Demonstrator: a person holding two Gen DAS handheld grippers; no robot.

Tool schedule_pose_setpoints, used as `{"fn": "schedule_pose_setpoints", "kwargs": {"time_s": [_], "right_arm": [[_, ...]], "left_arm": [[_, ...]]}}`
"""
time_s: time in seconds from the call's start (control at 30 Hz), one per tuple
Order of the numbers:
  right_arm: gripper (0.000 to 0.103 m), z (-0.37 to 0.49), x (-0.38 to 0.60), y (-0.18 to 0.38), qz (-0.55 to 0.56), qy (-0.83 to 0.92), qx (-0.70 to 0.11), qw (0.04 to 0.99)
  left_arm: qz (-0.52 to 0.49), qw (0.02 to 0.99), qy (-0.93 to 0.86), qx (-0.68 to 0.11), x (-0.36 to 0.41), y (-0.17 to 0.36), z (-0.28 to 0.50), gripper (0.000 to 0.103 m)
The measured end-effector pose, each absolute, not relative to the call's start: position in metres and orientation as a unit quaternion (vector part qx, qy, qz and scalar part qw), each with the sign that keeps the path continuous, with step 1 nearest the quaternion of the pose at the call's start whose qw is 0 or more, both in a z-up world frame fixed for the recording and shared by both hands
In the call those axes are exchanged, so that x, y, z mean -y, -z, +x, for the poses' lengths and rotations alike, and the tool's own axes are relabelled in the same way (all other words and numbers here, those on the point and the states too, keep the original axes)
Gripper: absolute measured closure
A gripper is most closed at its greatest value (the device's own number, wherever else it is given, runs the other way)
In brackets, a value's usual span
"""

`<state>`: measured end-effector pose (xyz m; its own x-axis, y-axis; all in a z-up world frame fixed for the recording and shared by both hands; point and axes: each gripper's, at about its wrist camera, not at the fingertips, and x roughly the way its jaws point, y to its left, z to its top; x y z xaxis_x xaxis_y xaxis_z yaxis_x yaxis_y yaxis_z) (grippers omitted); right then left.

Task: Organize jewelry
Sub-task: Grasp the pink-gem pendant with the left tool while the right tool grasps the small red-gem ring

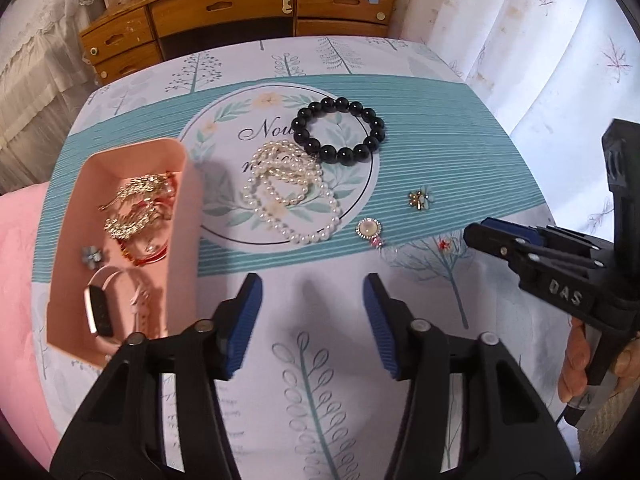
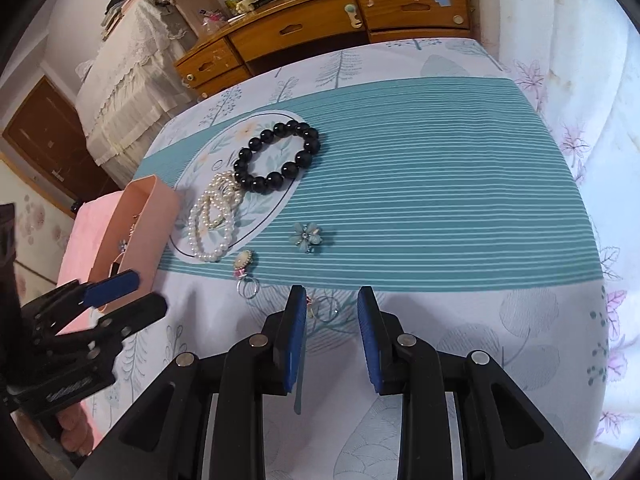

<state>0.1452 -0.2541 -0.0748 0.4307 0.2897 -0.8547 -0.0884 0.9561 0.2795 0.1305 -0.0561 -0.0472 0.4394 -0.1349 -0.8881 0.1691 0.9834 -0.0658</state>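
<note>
A pink box [image 1: 182, 216] stands at the table's left with gold chains [image 1: 136, 208], a red bracelet and a pink watch [image 1: 100, 312] inside. Beside it on the cloth lie a pearl necklace [image 1: 288, 196] [image 2: 214, 216] and a black bead bracelet [image 1: 340, 130] [image 2: 276, 156]. Nearer are a blue flower brooch [image 1: 420, 199] [image 2: 307, 236], a round pendant [image 1: 369, 228] [image 2: 244, 260] and a small red-stone ring [image 1: 444, 245] [image 2: 322, 308]. My left gripper [image 1: 312, 282] [image 2: 146, 292] hovers open beside the box, holding nothing. My right gripper [image 2: 332, 294] is open just above the ring.
The table wears a white and teal tablecloth [image 2: 440, 184]. A wooden dresser [image 1: 240, 12] stands behind its far edge. Floral curtains [image 1: 560, 40] hang on the right. Pink cloth [image 1: 16, 260] lies at the left beyond the box. A hand [image 1: 576, 360] grips the right tool.
</note>
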Motion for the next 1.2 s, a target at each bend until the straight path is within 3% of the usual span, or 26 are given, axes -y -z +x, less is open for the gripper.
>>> {"fn": "schedule_pose_setpoints", "kwargs": {"time_s": [0.83,1.2], "right_arm": [[0.077,0.13,0.211,0.089,-0.03,-0.155,-0.465,0.871],[0.092,0.13,0.202,0.1,-0.067,-0.136,-0.456,0.877]], "left_arm": [[0.023,0.841,0.105,-0.531,0.066,0.06,0.127,0.06],[0.002,0.841,0.105,-0.531,0.061,0.06,0.133,0.06]]}}
